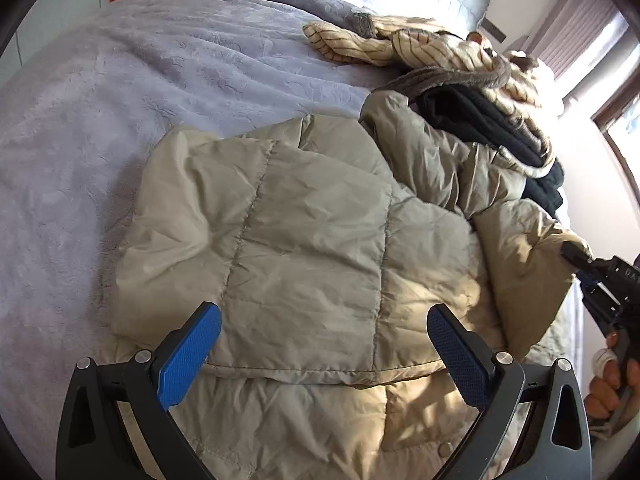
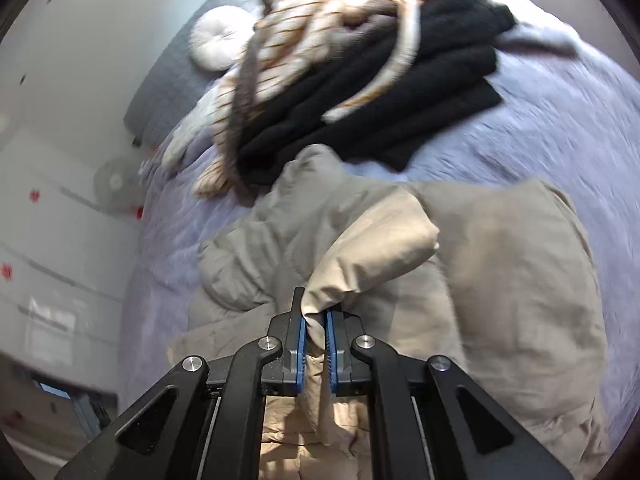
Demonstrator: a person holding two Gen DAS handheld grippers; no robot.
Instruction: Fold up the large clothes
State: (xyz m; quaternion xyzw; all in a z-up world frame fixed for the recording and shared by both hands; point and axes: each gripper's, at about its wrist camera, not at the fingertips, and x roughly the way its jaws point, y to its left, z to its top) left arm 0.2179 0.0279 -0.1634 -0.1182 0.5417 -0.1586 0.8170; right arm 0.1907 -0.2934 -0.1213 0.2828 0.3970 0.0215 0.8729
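A beige quilted puffer jacket (image 1: 304,232) lies partly folded on the lilac bed cover (image 1: 120,100). My left gripper (image 1: 324,320) hovers open over the jacket's near fold, its blue pads wide apart with nothing between them. My right gripper (image 2: 316,320) is shut on a puffy fold of the jacket (image 2: 372,252), which looks like a sleeve, and the cloth bulges out past the blue pads. In the left wrist view the right gripper (image 1: 576,258) shows at the right edge, pinching the jacket's side, with a person's hand (image 1: 612,376) on its handle.
A cream striped fleece garment (image 1: 440,50) and a black knitted garment (image 1: 488,128) are piled beyond the jacket. A round white cushion (image 2: 216,40) sits by the grey headboard (image 2: 168,80). A wall runs along the bed's left side in the right wrist view.
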